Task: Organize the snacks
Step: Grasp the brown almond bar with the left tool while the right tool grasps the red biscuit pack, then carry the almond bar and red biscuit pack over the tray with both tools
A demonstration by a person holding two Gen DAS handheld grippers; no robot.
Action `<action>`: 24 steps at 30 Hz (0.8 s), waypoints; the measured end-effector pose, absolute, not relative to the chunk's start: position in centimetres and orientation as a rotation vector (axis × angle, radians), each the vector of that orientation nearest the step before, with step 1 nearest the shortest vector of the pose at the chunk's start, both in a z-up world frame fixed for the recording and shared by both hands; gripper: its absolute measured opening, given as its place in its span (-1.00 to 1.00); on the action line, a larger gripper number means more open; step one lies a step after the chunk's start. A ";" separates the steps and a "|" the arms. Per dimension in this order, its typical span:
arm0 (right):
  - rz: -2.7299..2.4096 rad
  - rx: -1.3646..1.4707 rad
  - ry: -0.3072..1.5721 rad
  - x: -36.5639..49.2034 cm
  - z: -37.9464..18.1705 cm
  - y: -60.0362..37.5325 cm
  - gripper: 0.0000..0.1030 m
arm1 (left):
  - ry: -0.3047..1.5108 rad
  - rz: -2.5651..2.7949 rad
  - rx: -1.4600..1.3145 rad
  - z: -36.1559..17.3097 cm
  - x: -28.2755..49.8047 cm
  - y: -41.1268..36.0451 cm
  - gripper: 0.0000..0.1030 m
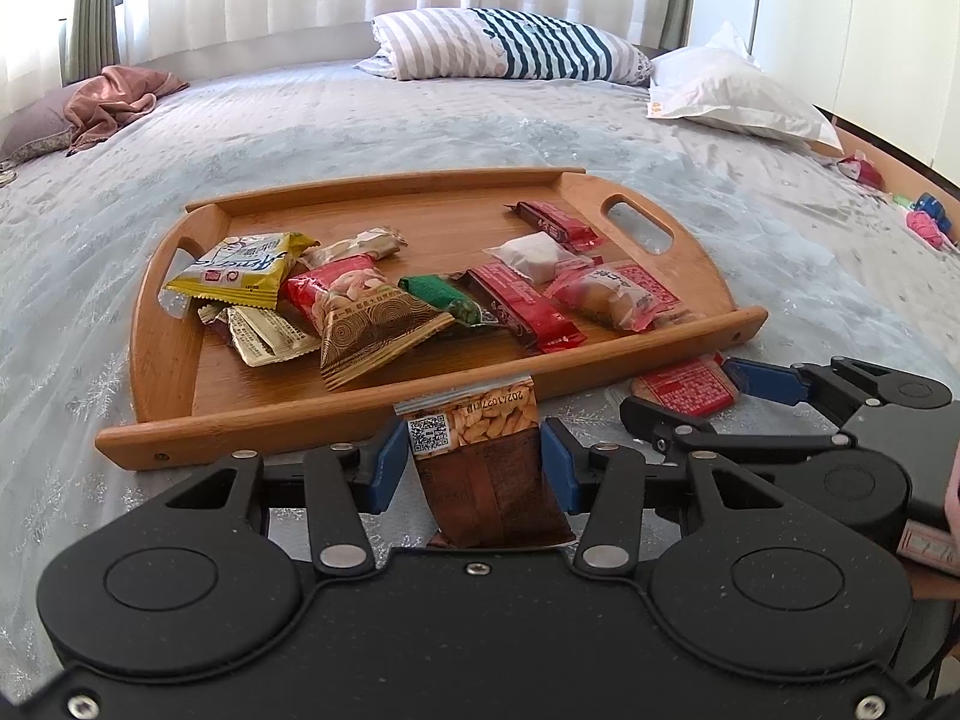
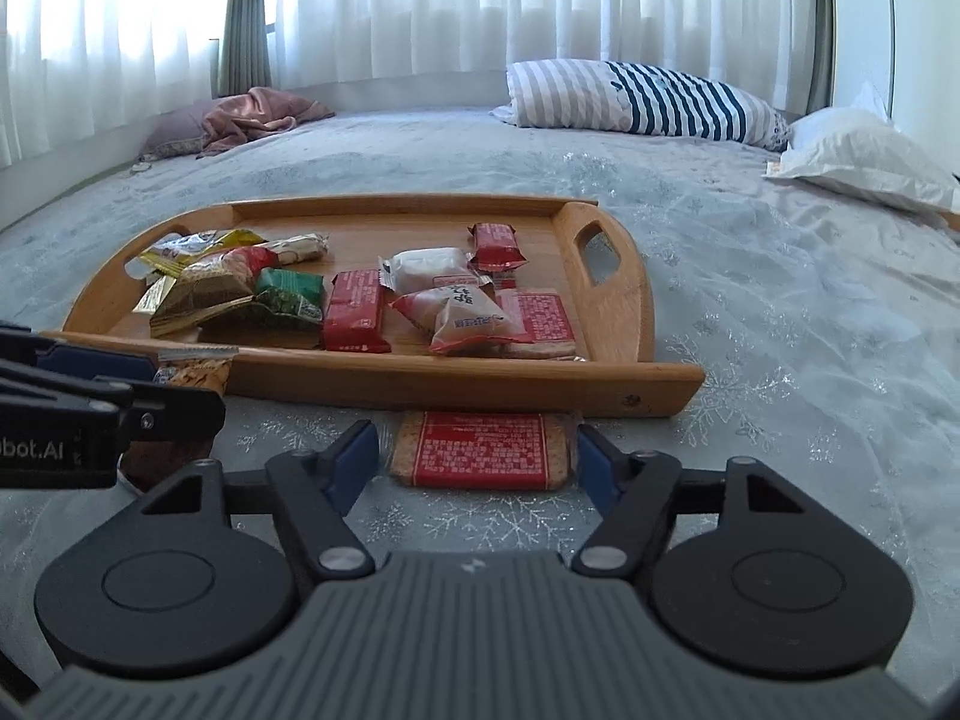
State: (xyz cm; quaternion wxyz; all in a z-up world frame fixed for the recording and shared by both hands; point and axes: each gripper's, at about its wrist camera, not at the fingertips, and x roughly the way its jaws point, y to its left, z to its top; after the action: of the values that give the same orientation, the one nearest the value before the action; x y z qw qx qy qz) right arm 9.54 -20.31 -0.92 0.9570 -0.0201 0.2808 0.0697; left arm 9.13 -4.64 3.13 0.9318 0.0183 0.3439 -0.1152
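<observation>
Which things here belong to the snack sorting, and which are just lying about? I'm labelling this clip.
Job:
- wooden handled tray of snack packets
- brown peanut packet in left gripper
- red-labelled cracker packet between right gripper fingers

Lying about:
- striped pillow
- white pillow
- crumpled pink cloth

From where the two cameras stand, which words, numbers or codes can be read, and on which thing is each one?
"bot.AI": on the left gripper, start cut off by the frame edge.
"2024.10.27", printed upside down, last characters unclear: on the peanut packet, beside a QR code.
Red cracker packet: dense white print, too small to read.
Snacks on the wooden tray: large characters on the wrappers, too blurred to read reliably.
</observation>
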 end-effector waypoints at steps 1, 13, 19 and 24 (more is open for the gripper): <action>0.143 -0.041 0.566 9.4 -0.9 -20.2 0.34 | 0.704 -0.235 0.036 3.1 9.2 -4.6 -0.11; 0.153 -0.037 0.528 8.0 0.6 -19.9 0.30 | 0.670 -0.242 -0.012 4.5 8.8 -3.6 -0.75; 0.154 -0.030 0.490 8.0 2.1 -20.0 0.30 | 0.642 -0.224 -0.014 5.5 9.3 -3.4 -0.70; 0.142 -0.024 0.486 8.1 2.1 -20.0 0.30 | 0.666 -0.235 -0.038 5.2 9.0 -3.1 -0.63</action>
State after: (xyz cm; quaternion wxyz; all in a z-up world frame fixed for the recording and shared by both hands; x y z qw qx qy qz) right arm 8.15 -20.04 2.09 0.9680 -0.0118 0.2405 0.0705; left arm 9.04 -3.06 5.16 0.9382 -0.0187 0.3259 -0.1153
